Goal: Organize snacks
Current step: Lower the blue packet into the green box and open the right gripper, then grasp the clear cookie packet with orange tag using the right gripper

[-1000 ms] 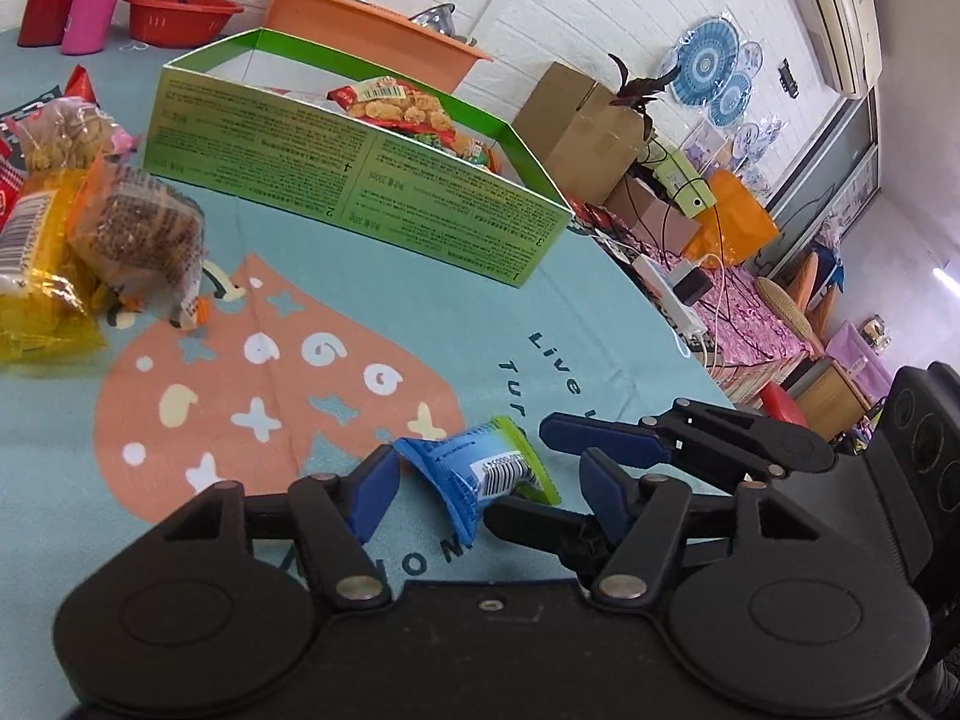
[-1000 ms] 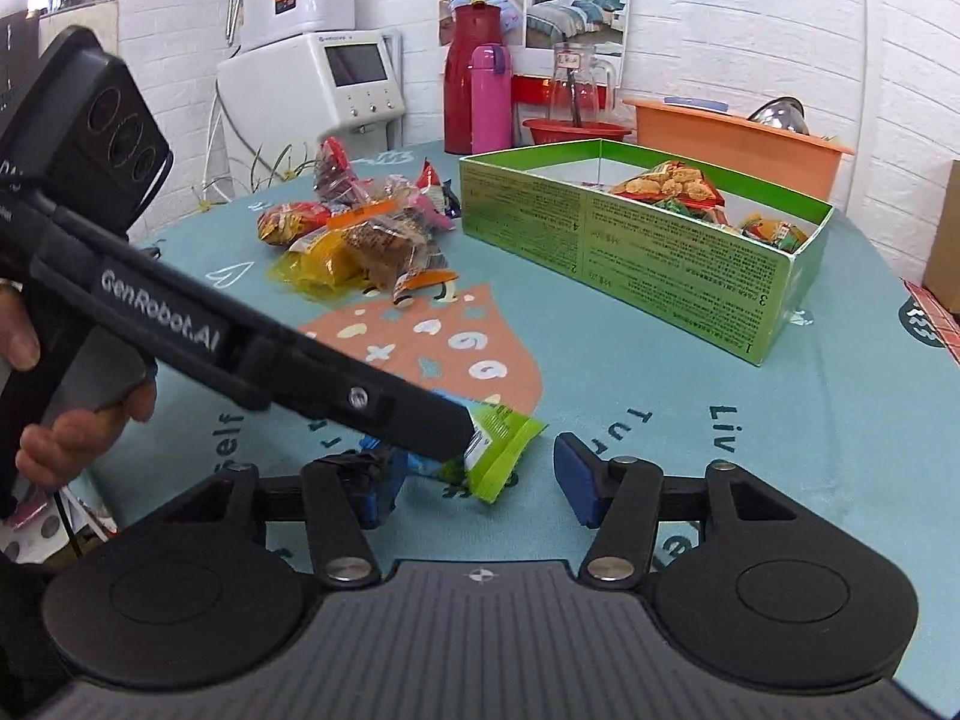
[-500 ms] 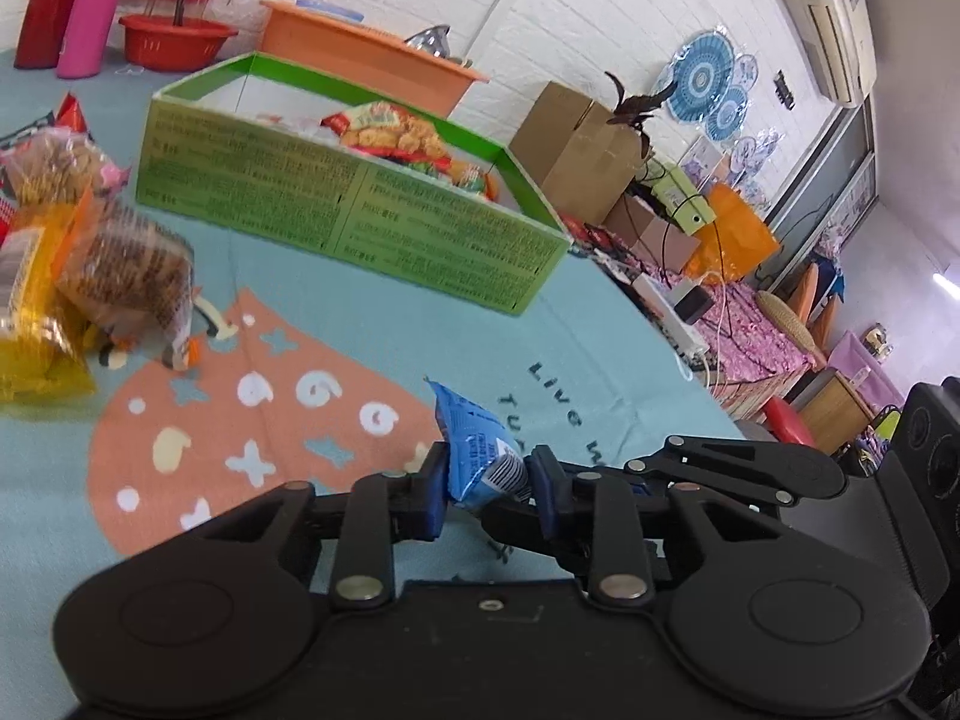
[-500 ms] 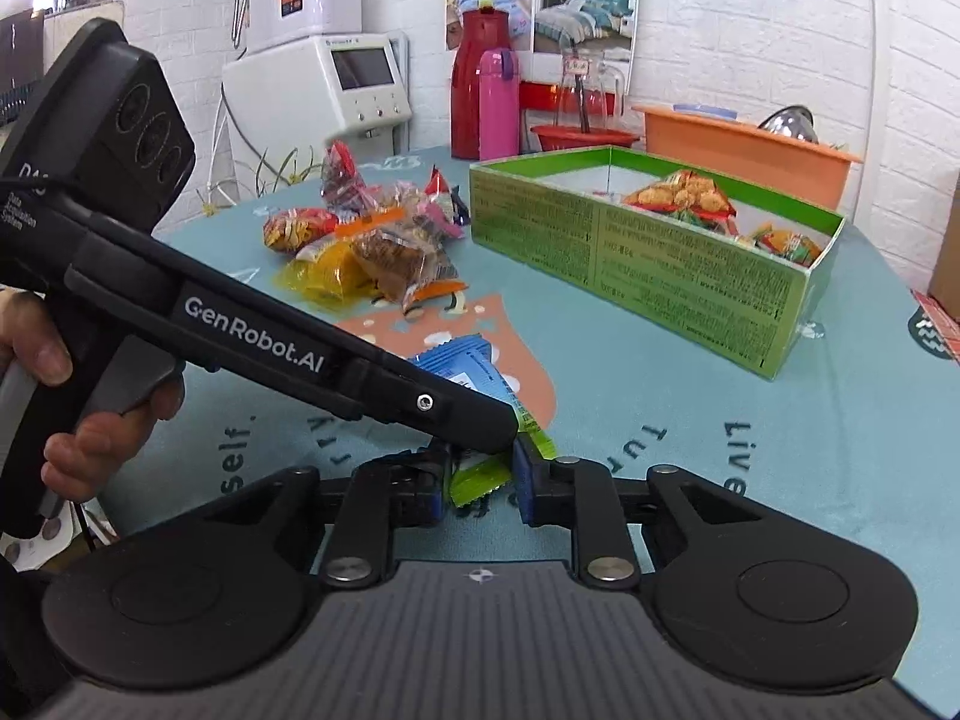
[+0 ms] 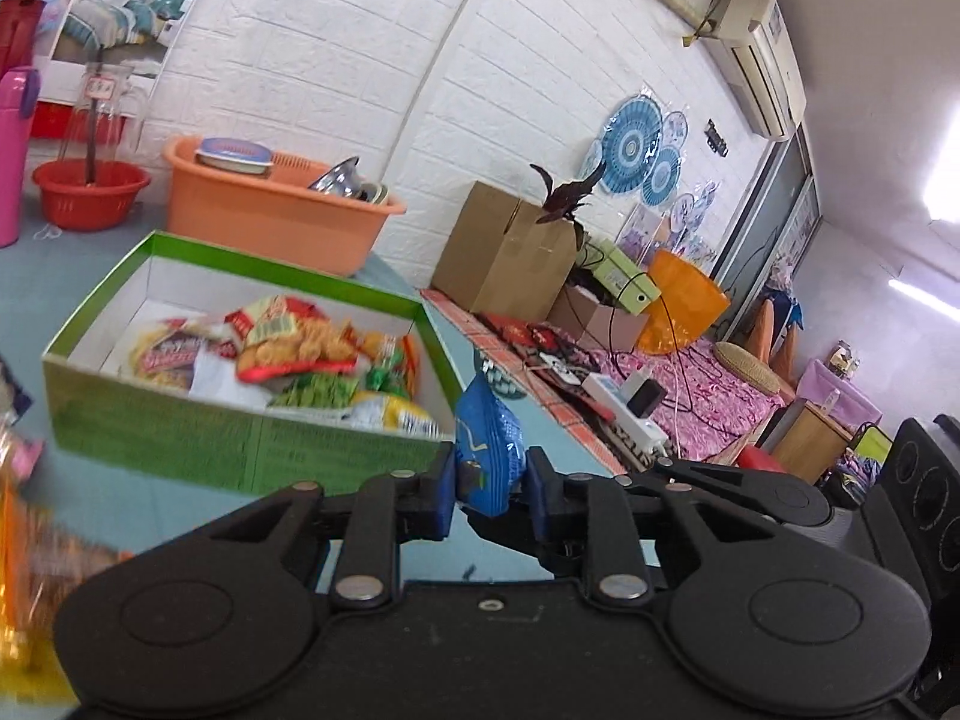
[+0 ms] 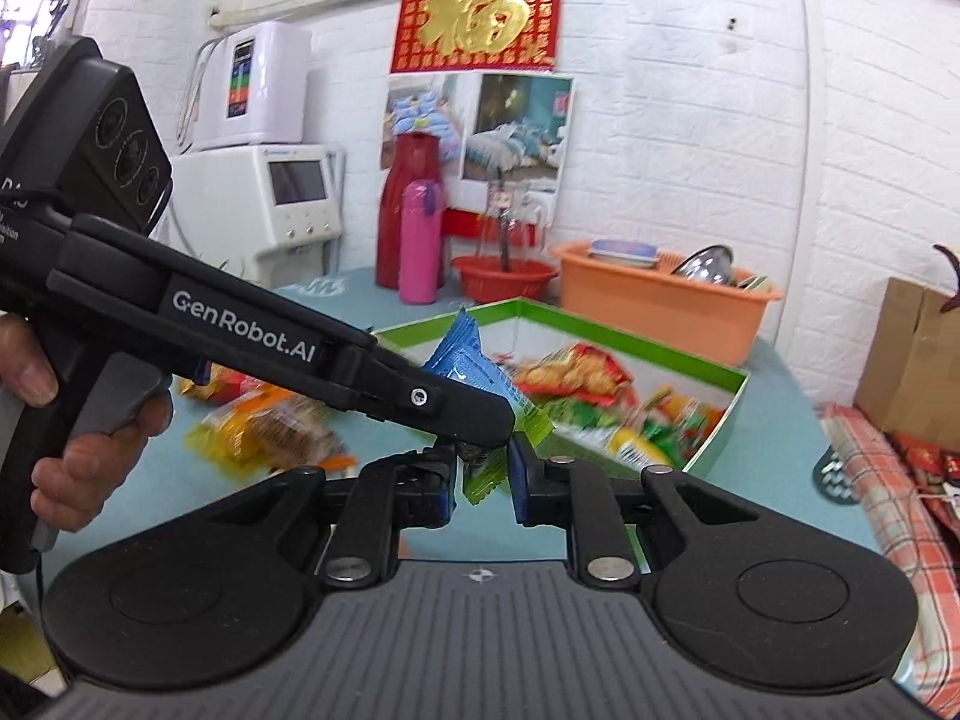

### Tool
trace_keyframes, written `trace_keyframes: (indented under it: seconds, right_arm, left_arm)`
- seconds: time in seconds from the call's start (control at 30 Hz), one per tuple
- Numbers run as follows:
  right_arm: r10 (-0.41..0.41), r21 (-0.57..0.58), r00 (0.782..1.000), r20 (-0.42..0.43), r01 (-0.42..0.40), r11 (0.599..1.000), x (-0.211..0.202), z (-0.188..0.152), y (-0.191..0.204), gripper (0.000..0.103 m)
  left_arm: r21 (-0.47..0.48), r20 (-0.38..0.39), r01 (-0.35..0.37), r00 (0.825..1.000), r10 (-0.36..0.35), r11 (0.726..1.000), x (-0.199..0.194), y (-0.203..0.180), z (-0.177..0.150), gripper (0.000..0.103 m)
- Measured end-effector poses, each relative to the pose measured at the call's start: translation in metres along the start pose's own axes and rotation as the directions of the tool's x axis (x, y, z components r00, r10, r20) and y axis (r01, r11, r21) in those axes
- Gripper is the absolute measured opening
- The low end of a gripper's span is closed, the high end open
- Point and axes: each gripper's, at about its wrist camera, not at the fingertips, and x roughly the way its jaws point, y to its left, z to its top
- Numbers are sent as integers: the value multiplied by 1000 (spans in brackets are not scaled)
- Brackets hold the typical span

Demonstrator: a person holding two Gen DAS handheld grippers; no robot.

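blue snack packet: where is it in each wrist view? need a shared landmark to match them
Left wrist view: the blue snack packet stands lower centre, pinched in the left gripper, whose jaws are closing on it.
Right wrist view: centre, blue end up, green end down in the shut right gripper; the left gripper's fingers cross it.
Shared landmark: the green box of snacks behind it.

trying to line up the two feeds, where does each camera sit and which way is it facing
Left wrist: sits on the left claw, facing the green box and orange basin; own fingers closing on the blue snack packet.
Right wrist: sits on the right claw, facing the poster wall; shows own fingers, the left claw and the hand holding it.
Shared: packet, box, basin.
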Motion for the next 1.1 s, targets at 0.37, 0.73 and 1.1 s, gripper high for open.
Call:
trace_keyframes:
  seconds: [0.37,0.73,1.1]
  right_arm:
    - [-97,18,994,40,97,995,39,19,-39,31]
    - [-207,-26,978,-29,207,978,90,-7,-49,75]
    - [-187,22,982,38,186,982,46,7,-27,103]
  left_arm:
    - [12,10,32,999,-33,999,53,19,41,56]
    - [19,-8,-129,992,129,991,90,47,29,103]
    - [-73,68,-167,983,172,983,-10,42,20,103]
